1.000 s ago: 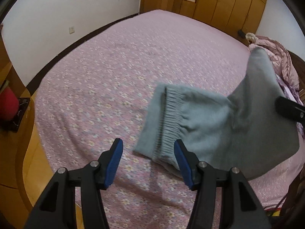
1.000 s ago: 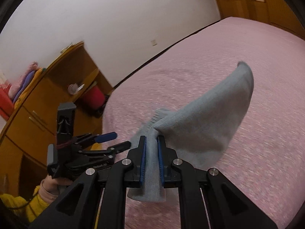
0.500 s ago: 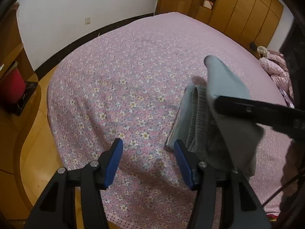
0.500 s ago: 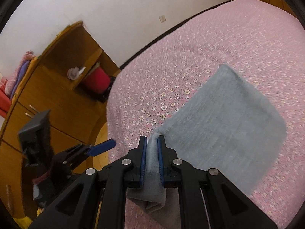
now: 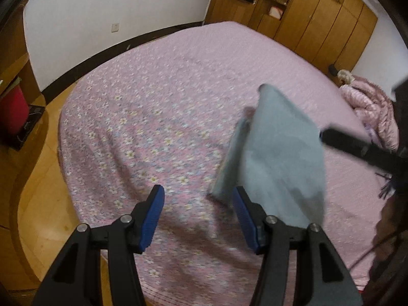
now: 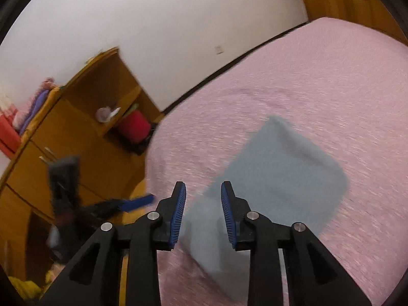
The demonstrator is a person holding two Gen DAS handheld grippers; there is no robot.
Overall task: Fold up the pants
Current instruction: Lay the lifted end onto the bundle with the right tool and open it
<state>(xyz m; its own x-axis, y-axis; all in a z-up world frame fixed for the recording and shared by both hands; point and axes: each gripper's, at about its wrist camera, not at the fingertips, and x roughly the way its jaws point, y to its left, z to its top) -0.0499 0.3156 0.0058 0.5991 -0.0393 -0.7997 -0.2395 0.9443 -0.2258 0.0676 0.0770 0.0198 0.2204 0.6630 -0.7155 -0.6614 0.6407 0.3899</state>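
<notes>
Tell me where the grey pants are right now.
In the right wrist view the grey pants are on the pink bedspread, just ahead of the open right tongs.

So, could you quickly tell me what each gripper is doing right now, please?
Left gripper: open, holding nothing.
Right gripper: open; the grey pants lie between its fingers, unclamped.

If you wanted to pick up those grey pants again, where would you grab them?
Probably at the near end of the grey pants, coming in from the bed's foot with the right gripper. That end bunches in thick layers right between its open jaws, so there is something to pinch; the far part looks flat.
</notes>
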